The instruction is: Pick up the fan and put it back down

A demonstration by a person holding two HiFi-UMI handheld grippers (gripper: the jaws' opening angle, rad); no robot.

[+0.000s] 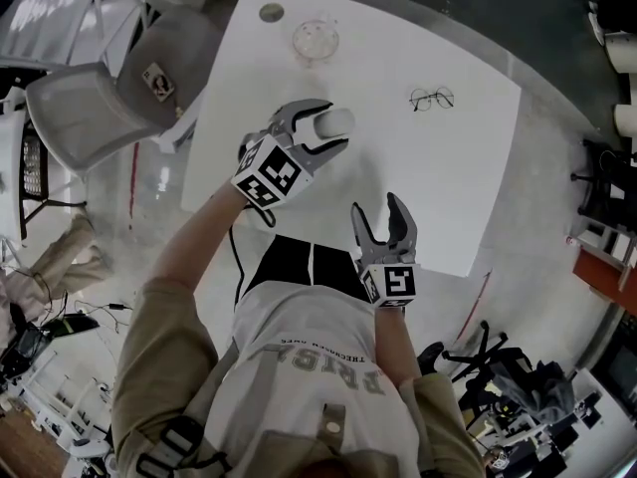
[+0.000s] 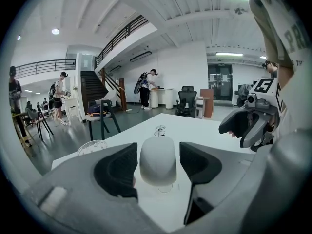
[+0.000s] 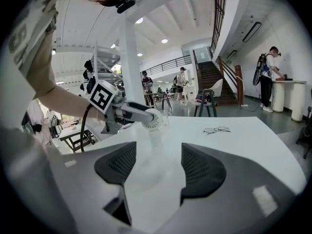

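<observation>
Now L claw (image 2: pixel 157 151) open round fan (image 2: pixel 158 165).

A white square table (image 1: pixel 438 197) carries four things. Seen from the head view, a small white fan (image 1: pixel 336 121) stands near 9 o'clock of its middle. Wire-rimmed eyeglasses (image 1: pixel 431 98) lie at 2 o'clock. A clear glass dish (image 1: pixel 316 40) sits at 11 o'clock. Beyond it, by the corner, is a grey disc (image 1: pixel 271 12), possibly a cable port.
</observation>
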